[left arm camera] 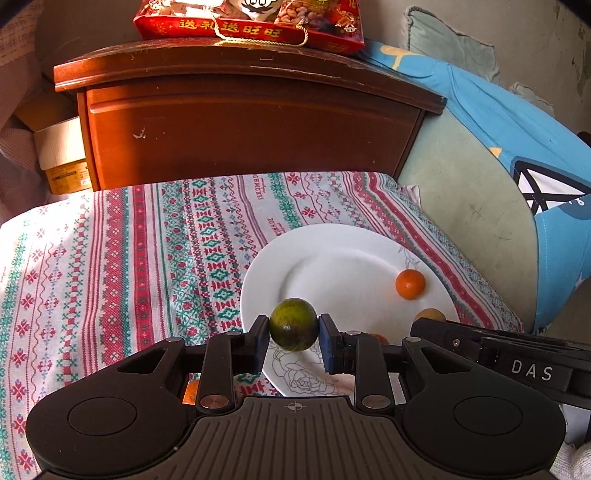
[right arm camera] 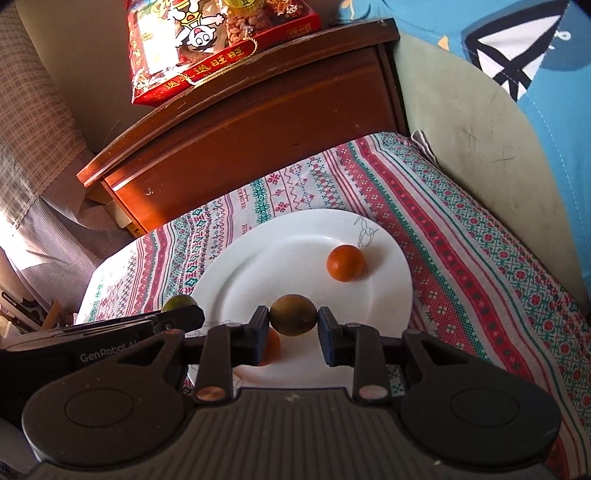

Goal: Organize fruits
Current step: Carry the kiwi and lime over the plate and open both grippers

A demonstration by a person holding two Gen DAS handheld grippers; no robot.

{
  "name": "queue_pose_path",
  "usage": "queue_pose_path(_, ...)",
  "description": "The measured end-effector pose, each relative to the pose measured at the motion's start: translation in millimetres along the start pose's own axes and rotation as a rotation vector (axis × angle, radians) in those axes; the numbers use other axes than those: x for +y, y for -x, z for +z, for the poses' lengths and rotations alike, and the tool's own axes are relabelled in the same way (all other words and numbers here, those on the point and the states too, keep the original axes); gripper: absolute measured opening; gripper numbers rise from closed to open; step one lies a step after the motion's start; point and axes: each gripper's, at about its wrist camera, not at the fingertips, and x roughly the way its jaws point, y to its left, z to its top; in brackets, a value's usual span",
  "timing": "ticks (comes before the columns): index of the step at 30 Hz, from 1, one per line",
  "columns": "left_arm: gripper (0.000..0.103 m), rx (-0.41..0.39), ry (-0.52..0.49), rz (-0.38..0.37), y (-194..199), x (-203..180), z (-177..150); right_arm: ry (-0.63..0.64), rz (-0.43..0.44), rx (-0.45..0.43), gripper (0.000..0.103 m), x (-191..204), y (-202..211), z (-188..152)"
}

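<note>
My left gripper point(left arm camera: 293, 332) is shut on a green citrus fruit point(left arm camera: 293, 325) and holds it over the near left rim of the white plate point(left arm camera: 332, 258). My right gripper point(right arm camera: 293, 326) is shut on a greenish-brown fruit point(right arm camera: 293, 314) above the plate's point(right arm camera: 258, 266) middle. One orange point(right arm camera: 345, 263) lies on the plate at the far right, and a second orange point(right arm camera: 271, 347) lies partly hidden behind my right gripper's left finger. In the right wrist view the left gripper point(right arm camera: 184, 317) and its green fruit point(right arm camera: 179, 303) show at the plate's left edge. Another orange point(left arm camera: 191, 392) peeks out under my left gripper.
The plate rests on a red-and-green patterned cloth point(left arm camera: 110, 258). Behind it stands a brown wooden nightstand point(left arm camera: 240, 122) with a red snack gift bag point(left arm camera: 251, 22) on top. A pale green cushion point(left arm camera: 461, 206) and blue bedding point(left arm camera: 517, 125) lie to the right, and a box point(left arm camera: 62, 155) sits at the left.
</note>
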Motion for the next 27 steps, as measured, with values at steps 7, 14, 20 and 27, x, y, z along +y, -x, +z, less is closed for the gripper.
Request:
queue_pose_path(7, 0.026, 0.018, 0.002, -0.008, -12.6, -4.5, 3.3, -0.025, -0.005, -0.015, 0.032, -2.0, -5.1, 4.3)
queue_pose_path(14, 0.041, -0.045, 0.022, 0.002, 3.3, -4.8, 17.1, -0.022, 0.007, -0.049, 0.033, 1.4, 3.3, 12.2)
queue_pose_path(20, 0.045, -0.086, 0.046, 0.02, 26.8, 4.0, 25.9, -0.019, 0.007, -0.05, 0.033, 4.1, 10.5, 9.6)
queue_pose_path(27, 0.045, -0.085, 0.083, 0.046, 45.3, 17.0, 20.9, 0.013, 0.021, -0.041, 0.034, 14.1, 25.1, -3.6)
